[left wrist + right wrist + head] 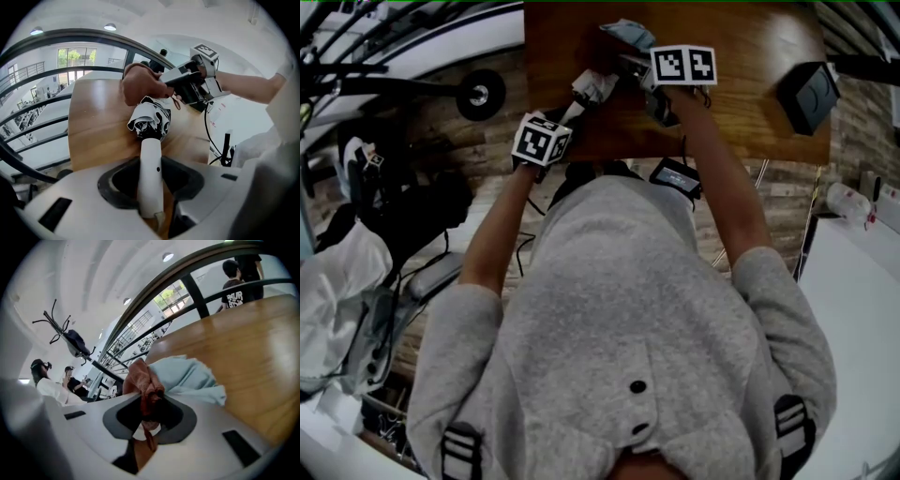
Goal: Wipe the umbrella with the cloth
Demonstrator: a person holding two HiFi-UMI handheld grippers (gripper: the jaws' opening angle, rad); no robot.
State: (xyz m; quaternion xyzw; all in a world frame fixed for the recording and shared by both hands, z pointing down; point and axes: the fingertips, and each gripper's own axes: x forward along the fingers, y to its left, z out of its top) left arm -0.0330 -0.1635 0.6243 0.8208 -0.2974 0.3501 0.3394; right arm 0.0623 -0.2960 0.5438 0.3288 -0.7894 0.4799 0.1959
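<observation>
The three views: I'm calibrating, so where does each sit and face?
Head view: on the person's head, facing steeply down at the wooden table; torso, arms, left gripper, right gripper.
Left gripper view: on that gripper, along jaws gripping the umbrella handle; right forearm.
Right gripper view: along jaws gripping the cloth; no own body.
Shared: all show the table.

Dim head view, brighter gripper views, fisheye-warped edges, near parts perhaps blurred

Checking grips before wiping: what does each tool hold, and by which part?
Left tool: the umbrella, by its white handle. Right tool: the cloth, by a bunched reddish fold.
</observation>
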